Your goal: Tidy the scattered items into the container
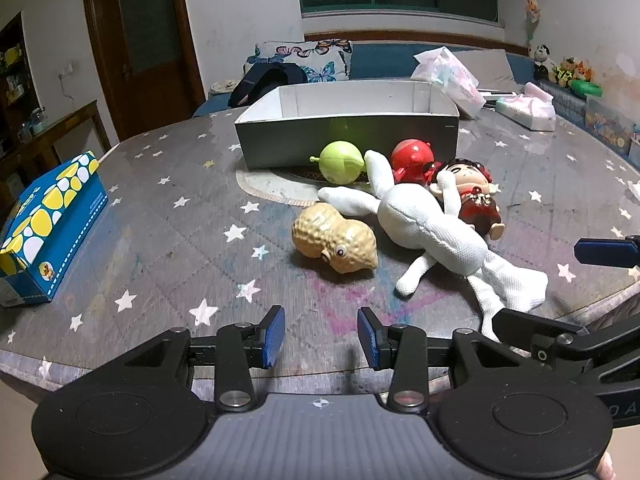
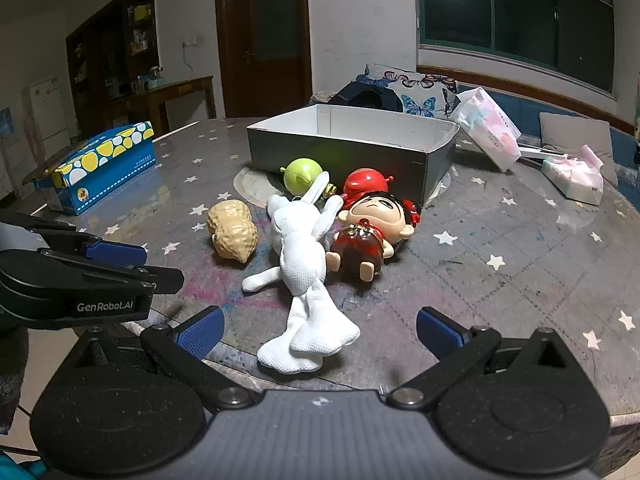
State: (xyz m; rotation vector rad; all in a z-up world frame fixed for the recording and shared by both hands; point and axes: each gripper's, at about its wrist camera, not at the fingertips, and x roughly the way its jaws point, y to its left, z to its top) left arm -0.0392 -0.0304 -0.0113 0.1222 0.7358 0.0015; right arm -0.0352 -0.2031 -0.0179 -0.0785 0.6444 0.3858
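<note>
Both grippers, left (image 1: 321,336) & right (image 2: 320,334), agape, empty; toys beside box (image 1: 344,136).

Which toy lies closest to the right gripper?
The white cloth doll: its flat end lies between the open right gripper fingers, while the peanut, red doll and balls sit farther back.

The room was dim, lit by a ceiling lamp reflected in the dark window (image 2: 516,12). Soft shadows lay under the toys. Both fisheye views bent strongly and darkened at the corners; the near edges blurred slightly.
</note>
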